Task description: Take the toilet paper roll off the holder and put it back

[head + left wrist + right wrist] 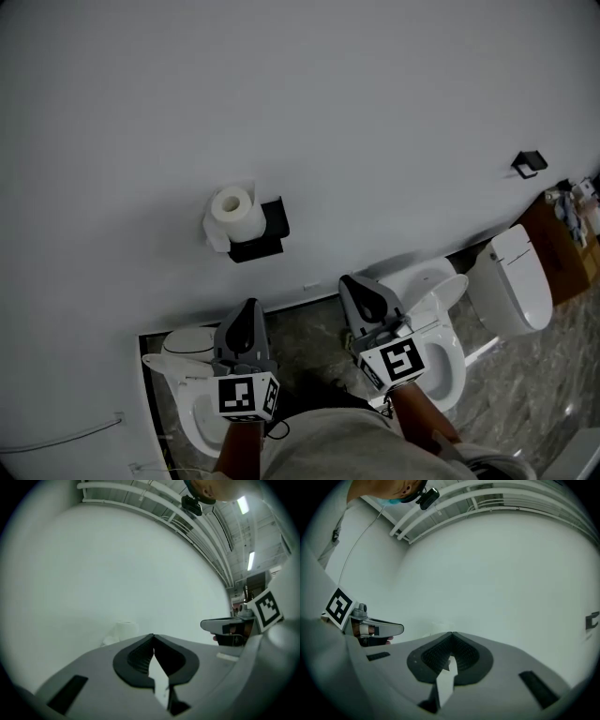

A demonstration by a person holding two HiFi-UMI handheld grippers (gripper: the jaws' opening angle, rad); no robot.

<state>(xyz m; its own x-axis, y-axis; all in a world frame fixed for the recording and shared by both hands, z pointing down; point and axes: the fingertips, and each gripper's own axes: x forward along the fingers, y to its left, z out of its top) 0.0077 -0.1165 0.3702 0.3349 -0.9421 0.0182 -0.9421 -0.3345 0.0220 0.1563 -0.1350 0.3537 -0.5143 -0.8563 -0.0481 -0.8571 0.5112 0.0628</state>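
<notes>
A white toilet paper roll (234,212) sits on a black wall holder (262,231) on the plain white wall, with a loose sheet hanging at its left. My left gripper (247,309) is shut and empty, below the roll and well apart from it. My right gripper (354,284) is shut and empty too, below and right of the holder. In the left gripper view the roll (125,630) peeks just above the closed left gripper (153,636). The right gripper (451,634) in its own view has its tips together, with the roll faintly visible behind them.
Two white toilets stand on the floor below the wall, one (192,394) under my left gripper and one (436,319) under my right. A third toilet (516,281) is farther right. A second black holder (529,164) hangs on the wall at the right. A brown cabinet (567,239) stands at the far right.
</notes>
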